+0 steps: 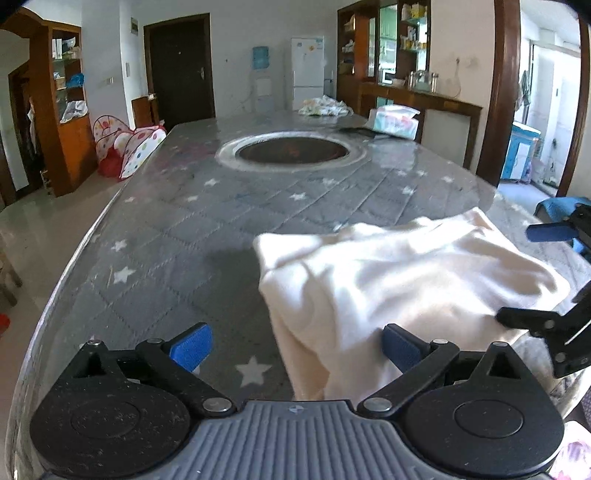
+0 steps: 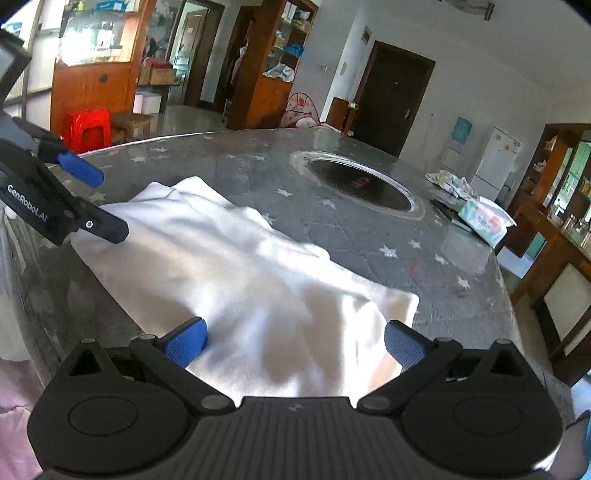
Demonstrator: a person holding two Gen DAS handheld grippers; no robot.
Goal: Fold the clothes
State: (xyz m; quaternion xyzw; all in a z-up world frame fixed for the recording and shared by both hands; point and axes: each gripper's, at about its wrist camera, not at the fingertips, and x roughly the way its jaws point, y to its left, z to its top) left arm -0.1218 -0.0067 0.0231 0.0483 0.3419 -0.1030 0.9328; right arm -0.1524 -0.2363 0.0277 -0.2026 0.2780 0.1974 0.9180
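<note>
left wrist view: left gripper [image 1: 297, 349] spread wide, holding nothing, low over the grey star-print quilted surface [image 1: 177, 229]; crumpled cream-white cloth garment [image 1: 399, 280] lies right of it. right wrist view: right gripper [image 2: 295, 341] wide apart over the garment [image 2: 236, 258], nothing pinched; near hem hidden.

The white cloth [image 1: 388, 280] runs out of sight behind the left tongs [image 1: 295, 345] at the bottom edge. In the right view its near edge is hidden likewise, and its folds are blurred. The items on the far shelves [image 1: 410, 26] are too small to tell.
</note>
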